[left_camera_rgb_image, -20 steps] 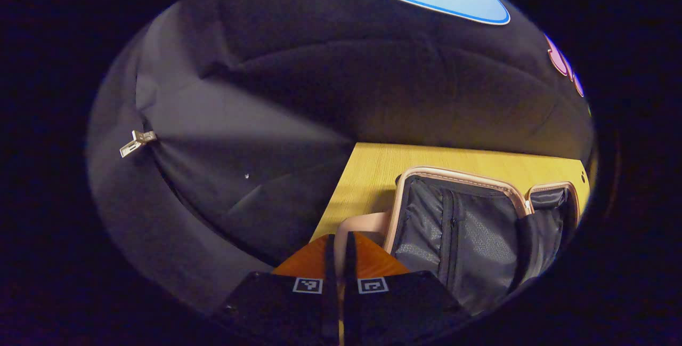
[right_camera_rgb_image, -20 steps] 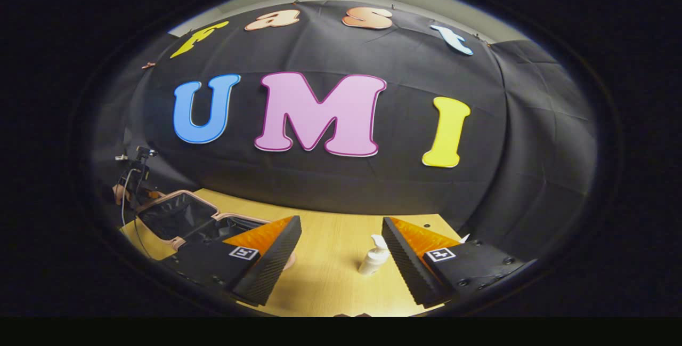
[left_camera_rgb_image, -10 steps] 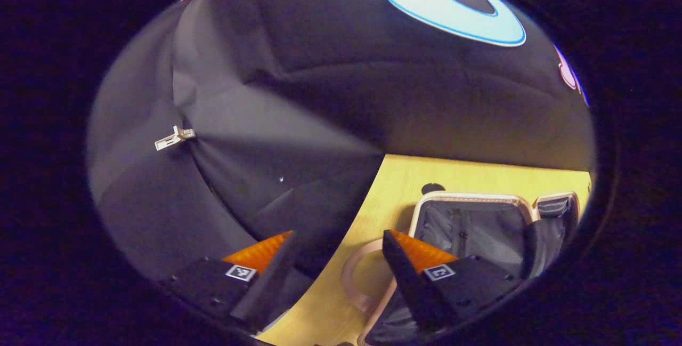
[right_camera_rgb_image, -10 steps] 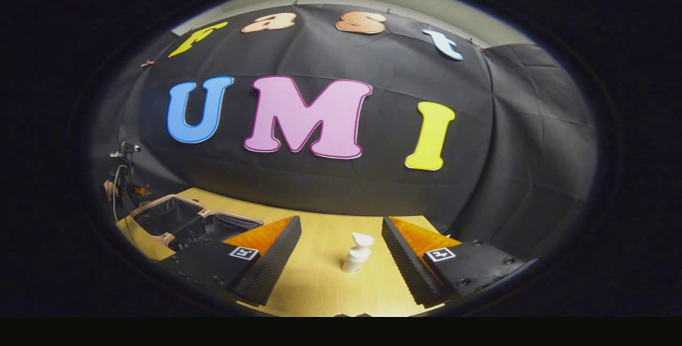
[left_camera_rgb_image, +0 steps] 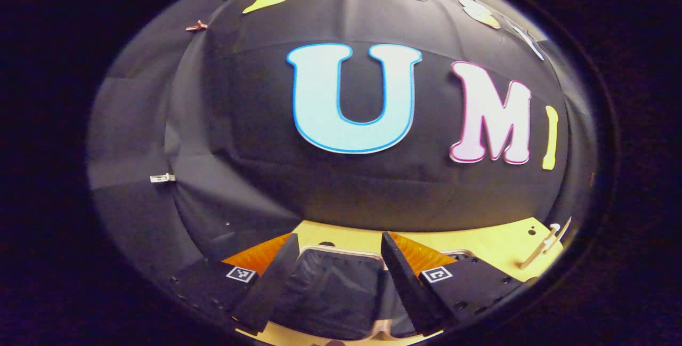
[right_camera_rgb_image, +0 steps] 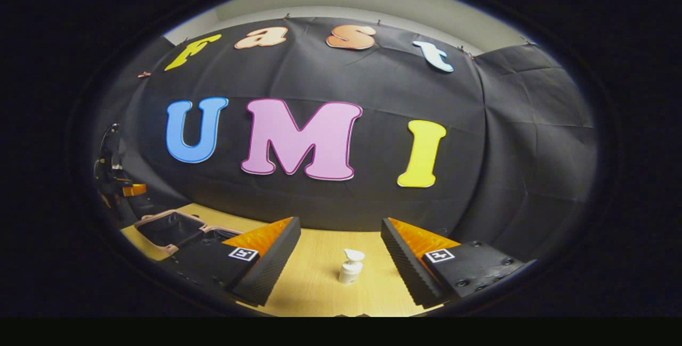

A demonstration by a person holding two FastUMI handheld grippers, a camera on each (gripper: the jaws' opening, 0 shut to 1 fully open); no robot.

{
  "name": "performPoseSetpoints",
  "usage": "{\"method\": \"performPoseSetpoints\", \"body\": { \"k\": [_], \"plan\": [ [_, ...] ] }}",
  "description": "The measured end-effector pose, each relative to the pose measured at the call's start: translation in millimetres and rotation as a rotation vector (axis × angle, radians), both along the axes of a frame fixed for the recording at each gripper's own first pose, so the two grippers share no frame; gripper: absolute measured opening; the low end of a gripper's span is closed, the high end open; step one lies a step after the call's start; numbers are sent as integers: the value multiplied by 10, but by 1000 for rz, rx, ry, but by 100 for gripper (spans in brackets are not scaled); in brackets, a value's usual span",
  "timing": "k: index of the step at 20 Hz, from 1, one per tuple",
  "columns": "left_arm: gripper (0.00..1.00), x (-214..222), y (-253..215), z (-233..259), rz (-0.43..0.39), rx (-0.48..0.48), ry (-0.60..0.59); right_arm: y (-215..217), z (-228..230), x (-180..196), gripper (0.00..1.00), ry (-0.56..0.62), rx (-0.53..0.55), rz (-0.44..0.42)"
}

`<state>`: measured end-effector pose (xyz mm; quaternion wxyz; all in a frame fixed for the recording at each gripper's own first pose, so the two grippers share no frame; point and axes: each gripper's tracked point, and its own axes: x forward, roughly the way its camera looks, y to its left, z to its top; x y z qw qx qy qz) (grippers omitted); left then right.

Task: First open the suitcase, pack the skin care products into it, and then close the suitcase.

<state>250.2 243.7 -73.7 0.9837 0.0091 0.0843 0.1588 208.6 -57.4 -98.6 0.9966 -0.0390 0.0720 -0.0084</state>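
Observation:
The suitcase [left_camera_rgb_image: 330,287] lies open on the wooden table [left_camera_rgb_image: 479,242], with a pale pink rim and dark lining. My left gripper [left_camera_rgb_image: 338,238] stands open just above it, nothing between its fingers. At the table's far right stands a white pump bottle [left_camera_rgb_image: 541,247]. In the right gripper view the same pump bottle [right_camera_rgb_image: 349,267] stands upright on the table [right_camera_rgb_image: 319,292], a little beyond my open right gripper [right_camera_rgb_image: 340,223] and centred between its fingers, untouched. The open suitcase [right_camera_rgb_image: 170,226] lies at the far left there, with the left gripper [right_camera_rgb_image: 114,175] hovering above it.
The black cloth wall rises right behind the table's back edge in both views. A small clip [left_camera_rgb_image: 162,178] pins the cloth on the left. Bare tabletop lies between the suitcase and the bottle.
My left gripper went from shut at the suitcase's edge to open, then swung round over the open case. The right gripper shifted so the bottle now sits centred between its fingers.

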Motion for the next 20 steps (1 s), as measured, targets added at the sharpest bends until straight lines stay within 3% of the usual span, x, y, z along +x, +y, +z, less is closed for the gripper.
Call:
{"method": "performPoseSetpoints", "body": {
  "k": [3,7,13,20],
  "plan": [
    [98,65,-732,-274,-89,43,48,-102,16,-41,97,14,8,1],
    [97,191,-1952,-608,-282,-35,8,-349,64,-91,97,-6,-65,-10],
    [97,474,-3531,-1359,-528,-85,89,-678,-92,-82,97,16,-58,-59],
    [97,1014,-4427,-1777,-706,-40,162,-1061,-356,-130,97,45,-98,-104]
  ]
}}
